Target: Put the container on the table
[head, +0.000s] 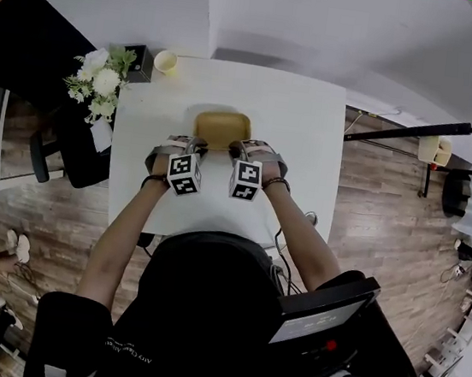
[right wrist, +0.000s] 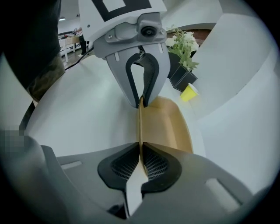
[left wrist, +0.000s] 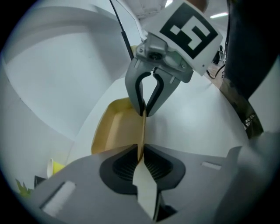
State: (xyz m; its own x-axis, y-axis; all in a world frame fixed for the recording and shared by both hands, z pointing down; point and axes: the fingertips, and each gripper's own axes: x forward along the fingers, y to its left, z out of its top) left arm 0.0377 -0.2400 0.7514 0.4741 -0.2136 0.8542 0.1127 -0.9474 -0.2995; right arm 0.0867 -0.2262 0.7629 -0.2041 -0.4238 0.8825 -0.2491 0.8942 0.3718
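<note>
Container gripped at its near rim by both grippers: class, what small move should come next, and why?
Probably a small, even lift with both hands together. The left gripper and the right gripper are each shut on the near rim of the tan container, which looks to lie on the white table. Raising one side alone would likely twist the thin rim.

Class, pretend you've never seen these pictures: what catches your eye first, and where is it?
A tan container shows at the middle of the white table, its near rim pinched by the left gripper and right gripper. White flowers and a yellow cup stand at its far left corner.
</note>
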